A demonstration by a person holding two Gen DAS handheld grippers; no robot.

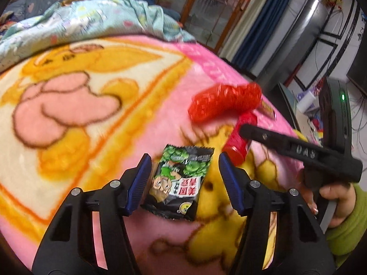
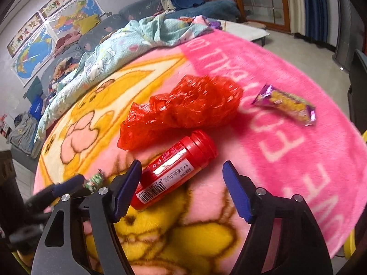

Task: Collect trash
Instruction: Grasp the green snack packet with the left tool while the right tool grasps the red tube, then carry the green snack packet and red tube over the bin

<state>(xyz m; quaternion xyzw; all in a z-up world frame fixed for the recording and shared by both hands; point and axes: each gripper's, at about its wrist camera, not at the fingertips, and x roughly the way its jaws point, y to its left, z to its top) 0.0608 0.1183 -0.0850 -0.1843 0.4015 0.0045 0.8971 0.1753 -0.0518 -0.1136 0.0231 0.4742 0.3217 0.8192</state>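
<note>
Closest, between the blue pads of the left gripper point(image 1: 185, 178), lies a black and green snack packet point(image 1: 179, 183) flat on the pink cartoon blanket point(image 1: 80, 119); the jaws stand partly apart on either side of it, and neither pad presses the wrapper, so nothing is held. Just beyond its right pad lies a red bottle point(image 1: 238, 137); further off sits a crumpled red plastic bag point(image 1: 224, 103); a person's hand point(image 1: 337, 204) in a green sleeve point(image 1: 348, 229) grips the other tool at that side.

Likewise the right gripper point(image 2: 181, 183) is partly open and grips nothing; the red bottle point(image 2: 174, 169) lies on its side between the jaws, its barcoded end close by the left pad, whether touching I cannot tell, and well clear of the right pad; just past its cap is the red plastic bag point(image 2: 183, 107); farther to the right rests a purple and yellow wrapper point(image 2: 286, 104); beyond all, a pale blue quilt point(image 2: 119, 50) is heaped on the blanket point(image 2: 298, 160).
</note>
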